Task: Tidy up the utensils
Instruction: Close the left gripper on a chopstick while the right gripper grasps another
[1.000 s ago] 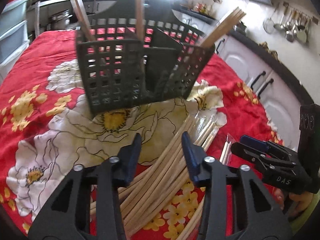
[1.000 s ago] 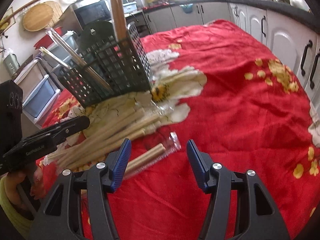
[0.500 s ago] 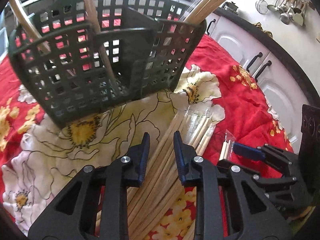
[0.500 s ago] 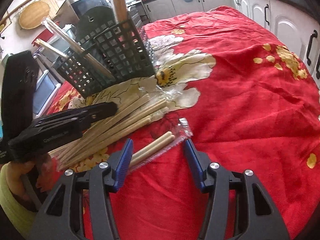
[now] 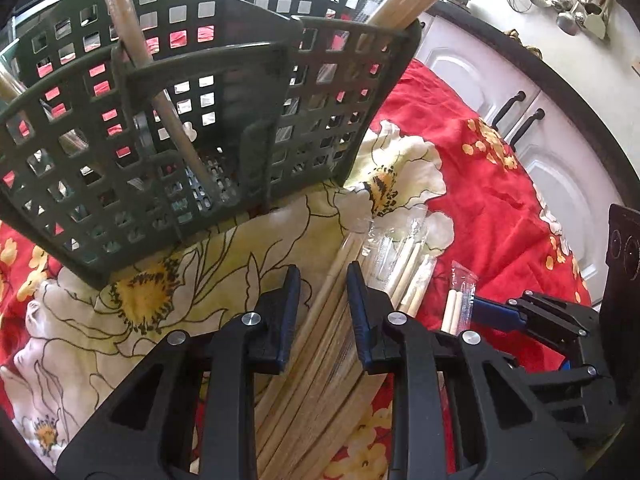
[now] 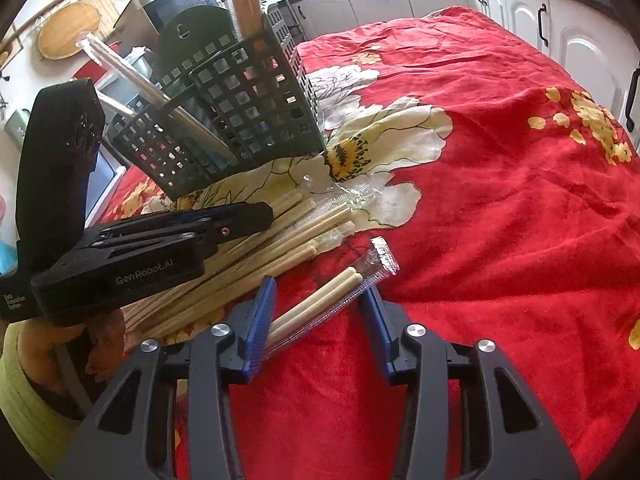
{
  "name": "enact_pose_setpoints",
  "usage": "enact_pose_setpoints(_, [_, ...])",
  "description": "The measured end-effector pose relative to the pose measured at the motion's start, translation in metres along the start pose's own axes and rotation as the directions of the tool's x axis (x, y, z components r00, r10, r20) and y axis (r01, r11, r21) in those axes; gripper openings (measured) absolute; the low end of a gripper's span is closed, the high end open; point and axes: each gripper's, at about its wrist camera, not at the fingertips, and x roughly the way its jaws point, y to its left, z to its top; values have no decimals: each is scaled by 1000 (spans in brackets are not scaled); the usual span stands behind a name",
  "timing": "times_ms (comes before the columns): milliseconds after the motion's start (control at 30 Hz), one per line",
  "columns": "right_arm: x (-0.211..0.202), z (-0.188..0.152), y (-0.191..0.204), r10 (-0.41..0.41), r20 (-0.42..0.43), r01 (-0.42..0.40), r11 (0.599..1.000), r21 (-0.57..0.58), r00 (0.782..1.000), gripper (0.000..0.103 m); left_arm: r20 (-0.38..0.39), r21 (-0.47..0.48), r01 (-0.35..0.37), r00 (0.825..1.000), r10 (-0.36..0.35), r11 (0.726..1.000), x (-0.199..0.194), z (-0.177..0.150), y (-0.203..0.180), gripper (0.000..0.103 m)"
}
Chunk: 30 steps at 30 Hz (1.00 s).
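My right gripper [image 6: 320, 316] straddles the wrapped chopstick pair [image 6: 320, 304], fingers spread, just right of the loose chopstick pile [image 6: 272, 240]; I'd squeeze mid-length. Left gripper [image 5: 320, 300] narrowly parted over the pile.

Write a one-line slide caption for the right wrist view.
Open right gripper straddles a plastic-wrapped chopstick pair on the red floral tablecloth, beside the left gripper over the chopstick pile.

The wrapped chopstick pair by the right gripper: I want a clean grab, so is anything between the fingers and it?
Nothing visible. The wrapped chopstick pair lies alone on the red cloth, between the open fingers of the right gripper, apart from the chopstick pile.
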Motion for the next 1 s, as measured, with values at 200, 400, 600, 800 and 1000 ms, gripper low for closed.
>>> enact_pose_setpoints(200, [1,2,-5,16,-3,-16,999,28,1000,26,-5,-6,2,1000,-2,1000,2,1,5,13])
enact_pose_setpoints(400, [-1,4,-14,58,1,-58,996,73,998,22,-14,16,0,1000,1,1000,0,-1,6,12])
enact_pose_setpoints(600, [-4,6,-18,85,7,-85,992,90,996,20,-53,115,-21,998,27,993,-3,-4,2,12])
enact_pose_setpoints(800, [-7,8,-17,99,18,-100,990,94,995,19,-106,230,-51,991,77,972,1,-5,-8,11])
enact_pose_setpoints(1000, [-19,13,-13,105,50,-109,992,69,993,17,-109,241,-50,991,79,969,0,-4,-7,8])
